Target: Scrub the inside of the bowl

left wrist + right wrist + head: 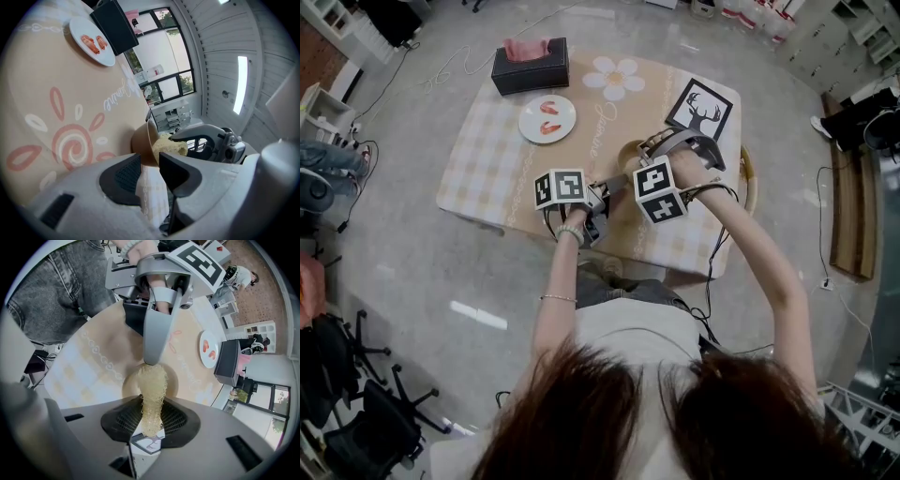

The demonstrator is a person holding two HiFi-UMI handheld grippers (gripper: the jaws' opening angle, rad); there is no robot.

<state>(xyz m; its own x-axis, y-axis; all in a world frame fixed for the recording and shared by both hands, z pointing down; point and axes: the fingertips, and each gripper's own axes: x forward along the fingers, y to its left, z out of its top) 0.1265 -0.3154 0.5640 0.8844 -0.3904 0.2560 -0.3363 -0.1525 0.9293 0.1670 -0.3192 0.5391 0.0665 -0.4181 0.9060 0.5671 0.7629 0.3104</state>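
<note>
The right gripper [151, 420] is shut tight on a soft yellow scrubber [152, 383]. The scrubber sticks out past the jaws, and its far end reaches down inside the brown bowl [174, 383]. It looks like it is touching the inside of the bowl, close to the near wall. The bowl is right in front of this gripper and just below it. The left gripper [149, 165] comes in from the other side. Its jaws are closed on the rim of the bowl, one jaw inside and one outside, and it holds the bowl steady. The scrubber is just beside that spot on the rim. The bowl seems to sit on the table [487, 159], near the edge by the person, but I cannot tell if it is lifted a little. Here is what could go wrong. The bowl is held only by a thin bit of rim, so a hard push with the scrubber could make it slip out or tip over. The scrubber is floppy, so it may bend and only rub one spot. The two grippers are very close and could bump together. The plate [547, 119] with food is well apart, so it should be safe.
</note>
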